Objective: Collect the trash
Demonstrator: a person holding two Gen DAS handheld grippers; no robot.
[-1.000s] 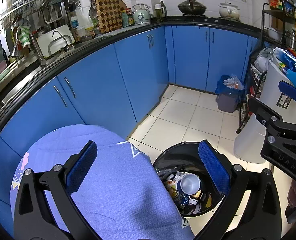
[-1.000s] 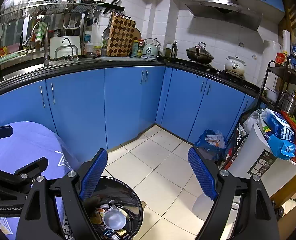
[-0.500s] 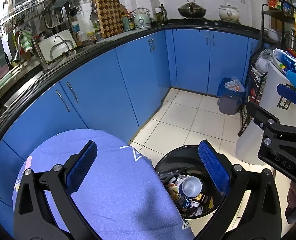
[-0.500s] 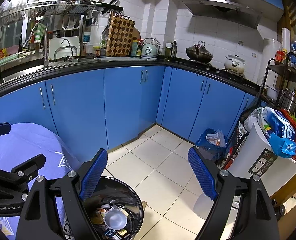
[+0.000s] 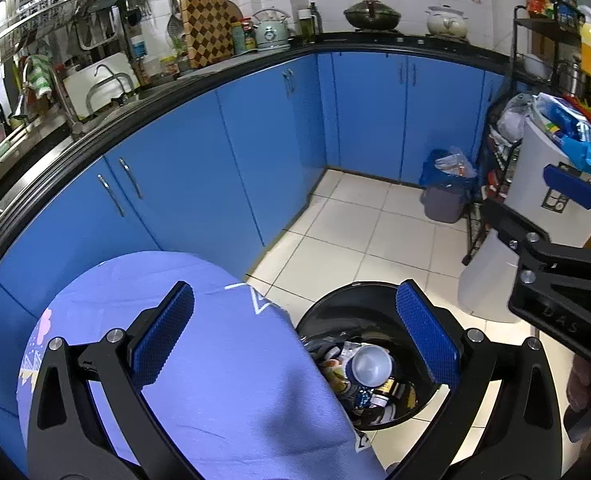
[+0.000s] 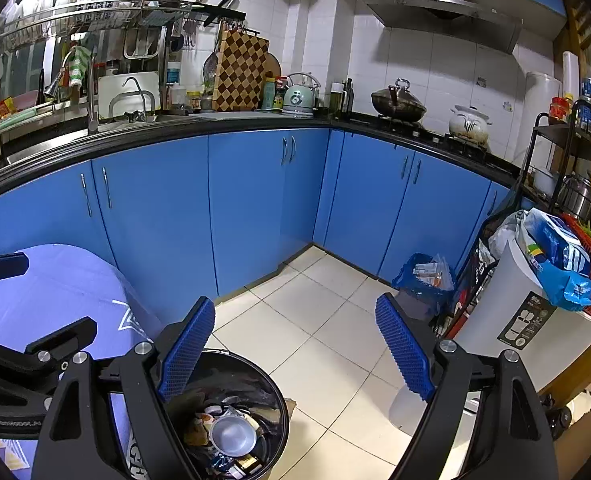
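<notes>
A black round trash bin stands on the tiled floor beside a table with a blue cloth. It holds trash, with a white paper cup on top; the bin also shows in the right wrist view with the cup. My left gripper is open and empty, above the table edge and the bin. My right gripper is open and empty, above the bin's right side; it shows at the right of the left wrist view.
Blue kitchen cabinets with a black countertop curve around the back. A small grey bin with a blue bag stands in the corner. A white container and a rack stand at the right.
Both grippers have risen and pulled back slightly, so the bin sits a little lower in view. Both stay open and empty.
</notes>
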